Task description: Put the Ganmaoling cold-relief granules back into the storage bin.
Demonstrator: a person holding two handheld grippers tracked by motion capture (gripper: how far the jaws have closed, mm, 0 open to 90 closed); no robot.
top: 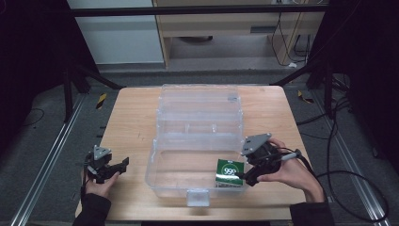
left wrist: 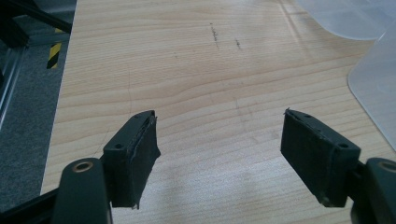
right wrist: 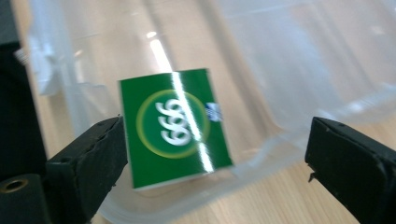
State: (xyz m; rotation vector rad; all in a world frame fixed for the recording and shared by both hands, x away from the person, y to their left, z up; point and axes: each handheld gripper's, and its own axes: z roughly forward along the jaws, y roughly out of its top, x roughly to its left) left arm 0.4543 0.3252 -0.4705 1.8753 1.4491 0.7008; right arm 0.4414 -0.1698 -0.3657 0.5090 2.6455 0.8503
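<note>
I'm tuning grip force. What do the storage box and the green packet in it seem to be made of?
Storage box: likely clear rigid plastic, since the table grain shows through its walls and its rims catch highlights. Green packet: probably glossy printed card or film-wrapped carton, given its sharp corners, flat face and streak of glare; which one is unclear.

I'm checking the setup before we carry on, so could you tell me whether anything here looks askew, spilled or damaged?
Nothing stands out. The clear plastic box sits open on the wooden table, with the green carton lying inside it near the right gripper. No spill or damage shows.
</note>
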